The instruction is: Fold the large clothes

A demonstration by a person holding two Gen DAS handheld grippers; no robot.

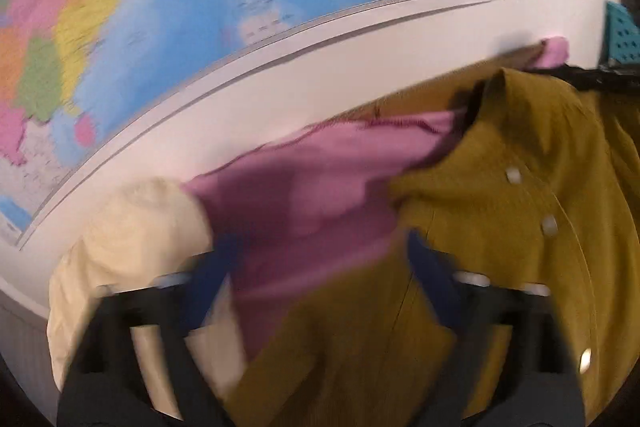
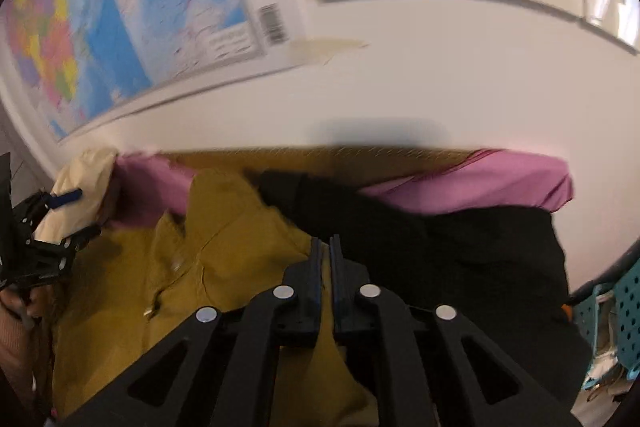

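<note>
Beneath right gripper (image 2: 325, 247), mustard shirt (image 2: 224, 247), jaws nearly together

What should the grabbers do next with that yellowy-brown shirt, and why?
Probably close the left gripper on the cloth between its fingers. Its jaws stand open over the mustard shirt and the pink cloth, gripping nothing, while the right gripper looks pinched shut at the shirt's edge beside the black garment. Lifting the shirt to fold likely needs both.
</note>
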